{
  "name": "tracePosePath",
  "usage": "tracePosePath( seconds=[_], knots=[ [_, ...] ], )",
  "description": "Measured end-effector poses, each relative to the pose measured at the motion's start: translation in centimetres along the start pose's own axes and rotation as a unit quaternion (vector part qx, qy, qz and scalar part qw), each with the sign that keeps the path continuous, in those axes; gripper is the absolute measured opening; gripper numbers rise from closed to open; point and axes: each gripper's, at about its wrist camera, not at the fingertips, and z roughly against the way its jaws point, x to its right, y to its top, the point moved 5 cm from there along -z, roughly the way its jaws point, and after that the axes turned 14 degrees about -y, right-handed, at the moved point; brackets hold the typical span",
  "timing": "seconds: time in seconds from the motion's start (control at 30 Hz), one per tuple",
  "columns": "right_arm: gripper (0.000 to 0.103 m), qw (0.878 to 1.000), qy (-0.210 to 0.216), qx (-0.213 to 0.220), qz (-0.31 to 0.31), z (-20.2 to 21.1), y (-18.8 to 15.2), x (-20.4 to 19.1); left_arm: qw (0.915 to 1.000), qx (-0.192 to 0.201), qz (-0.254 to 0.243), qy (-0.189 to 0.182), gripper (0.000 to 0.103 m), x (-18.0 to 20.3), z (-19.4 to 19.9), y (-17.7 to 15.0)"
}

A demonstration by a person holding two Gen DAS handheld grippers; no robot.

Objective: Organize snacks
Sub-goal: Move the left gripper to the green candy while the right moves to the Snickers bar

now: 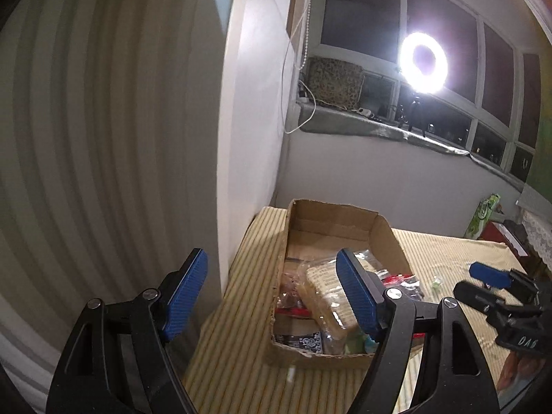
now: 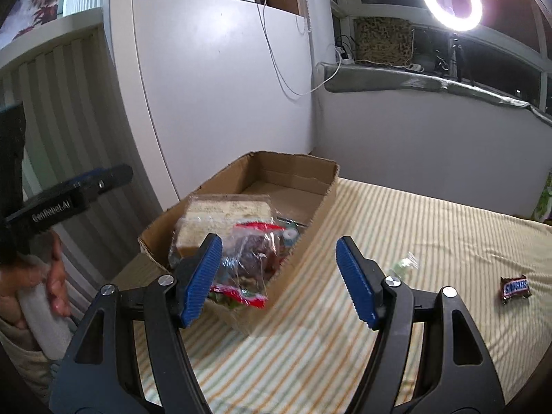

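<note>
An open cardboard box (image 1: 339, 219) (image 2: 293, 169) sits on the striped cloth (image 2: 414, 227). It holds a clear-wrapped sandwich pack (image 1: 326, 293) (image 2: 226, 212), a dark packet (image 1: 300, 339) and other wrapped snacks. A clear bag with red bands (image 2: 246, 269) hangs blurred over the box's near rim. My left gripper (image 1: 270, 258) is open and empty, above the box's left side. My right gripper (image 2: 279, 241) (image 1: 472, 283) is open and empty just right of the box. A Snickers bar (image 2: 515, 288) and a small clear-wrapped sweet (image 2: 403, 264) (image 1: 436, 281) lie on the cloth to the right.
A white cabinet panel (image 2: 224, 86) and a wall stand close behind the box. A lit ring light (image 1: 423, 63) stands on the window sill. A green bag (image 1: 483, 214) is at the far right edge. A hand (image 2: 57, 284) grips the left gripper's handle.
</note>
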Motion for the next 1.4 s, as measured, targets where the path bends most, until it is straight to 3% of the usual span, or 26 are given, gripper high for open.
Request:
tracePosePath(
  seconds=[0.23,0.4,0.6,1.03,1.27,1.4],
  knots=[
    [0.071,0.999,-0.013,-0.002,-0.05,1.7,-2.6,5.1,0.9992,-0.012,-0.034,-0.019,0.077,4.2,-0.3,0.0],
    [0.071,0.995,-0.048,-0.008,-0.09,3.5,-5.1,10.9,0.9961,-0.029,-0.072,-0.041,0.078,9.2,-1.3,-0.5],
    [0.071,0.989,-0.08,-0.003,-0.121,5.8,-6.9,15.0,0.9903,-0.044,-0.112,-0.07,0.078,14.3,-2.4,-1.5],
    [0.071,0.984,-0.104,0.008,-0.145,9.2,-8.3,17.7,0.9771,-0.062,-0.159,-0.127,0.078,21.5,-2.3,-3.9],
    [0.072,0.98,-0.119,0.001,-0.159,9.4,-9.6,20.1,0.9714,-0.091,-0.162,-0.147,0.078,23.8,-3.8,-5.9],
    [0.075,0.979,-0.153,-0.017,-0.136,8.5,-10.4,21.5,0.9685,-0.116,-0.163,-0.148,0.078,24.7,-5.8,-6.9]
  ],
)
